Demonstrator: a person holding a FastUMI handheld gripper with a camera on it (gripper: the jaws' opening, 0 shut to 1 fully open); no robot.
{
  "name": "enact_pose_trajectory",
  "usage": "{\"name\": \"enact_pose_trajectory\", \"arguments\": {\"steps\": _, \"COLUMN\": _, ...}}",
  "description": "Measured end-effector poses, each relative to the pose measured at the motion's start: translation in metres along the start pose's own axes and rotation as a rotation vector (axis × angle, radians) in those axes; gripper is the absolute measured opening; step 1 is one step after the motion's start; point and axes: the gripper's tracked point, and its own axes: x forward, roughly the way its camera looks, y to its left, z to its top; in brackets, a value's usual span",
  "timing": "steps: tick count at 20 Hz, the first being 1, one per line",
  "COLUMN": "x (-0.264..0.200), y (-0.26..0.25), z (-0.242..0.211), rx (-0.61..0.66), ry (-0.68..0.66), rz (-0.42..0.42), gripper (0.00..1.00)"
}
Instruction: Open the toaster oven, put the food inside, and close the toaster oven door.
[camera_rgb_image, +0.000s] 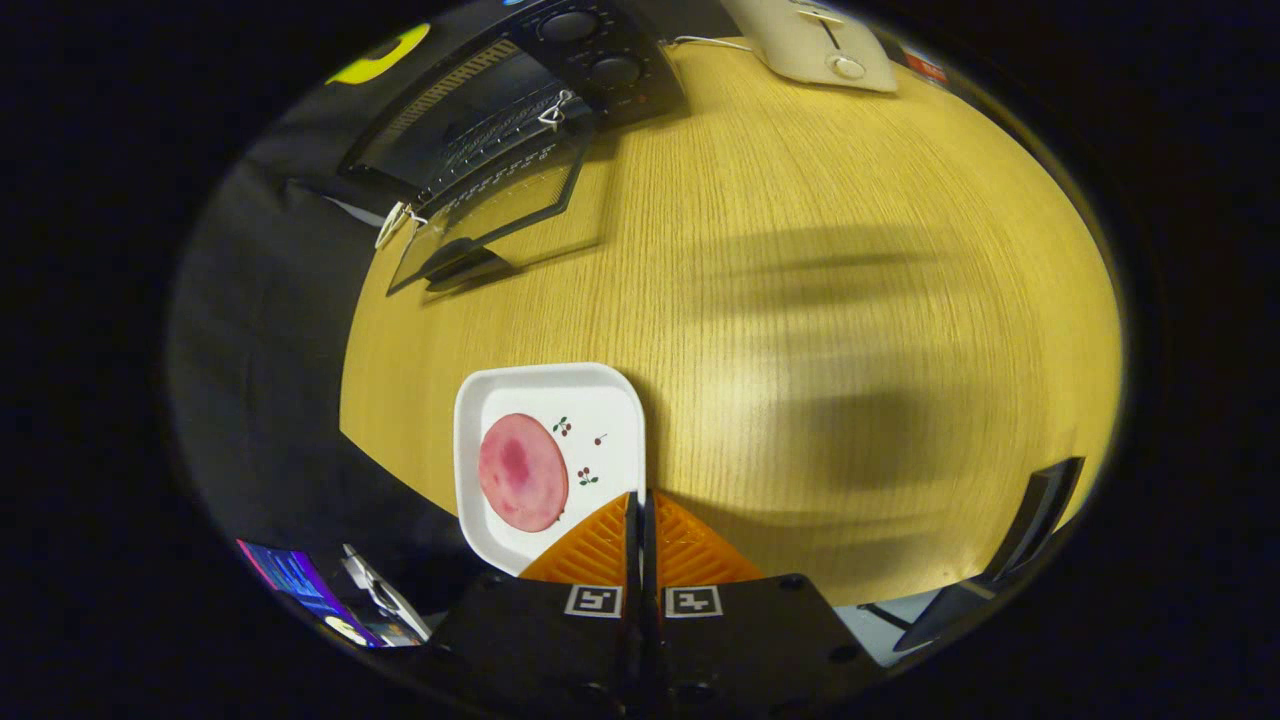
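Gripper (640, 510) fingers clenched together on nothing, tips over plate (610, 395) edge (ham slice (523, 472) on it), toaster oven (500, 130) door stood open beyond, dial markings unreadable.

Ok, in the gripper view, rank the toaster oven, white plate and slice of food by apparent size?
1. toaster oven, door open
2. white plate, though it lies nearer the camera, so true size is unsure
3. slice of food on the plate

The gripper fingers are shut, empty.

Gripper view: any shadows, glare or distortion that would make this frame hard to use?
Gripper view: fisheye bends the table edges into curves; broad soft shadows fall across the wood to the right of the plate; the open toaster oven door glass is see-through with faint reflections; the ham slice is sharp; the gripper is shut, empty.
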Motion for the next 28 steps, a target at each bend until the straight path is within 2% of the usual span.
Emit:
{"name": "enact_pose_trajectory", "arguments": {"steps": 7, "x": -0.012, "y": 0.029, "z": 0.0, "rx": 0.123, "ry": -0.095, "rz": 0.108, "gripper": 0.02}}
{"name": "enact_pose_trajectory", "arguments": {"steps": 13, "x": -0.007, "y": 0.083, "z": 0.002, "rx": 0.238, "ry": -0.206, "rz": 0.187, "gripper": 0.02}}
{"name": "enact_pose_trajectory", "arguments": {"steps": 22, "x": -0.002, "y": 0.142, "z": 0.022, "rx": 0.433, "ry": -0.457, "rz": 0.231, "gripper": 0.02}}
{"name": "enact_pose_trajectory", "arguments": {"steps": 28, "x": -0.004, "y": 0.144, "z": 0.061, "rx": 0.557, "ry": -0.613, "rz": 0.233, "gripper": 0.02}}
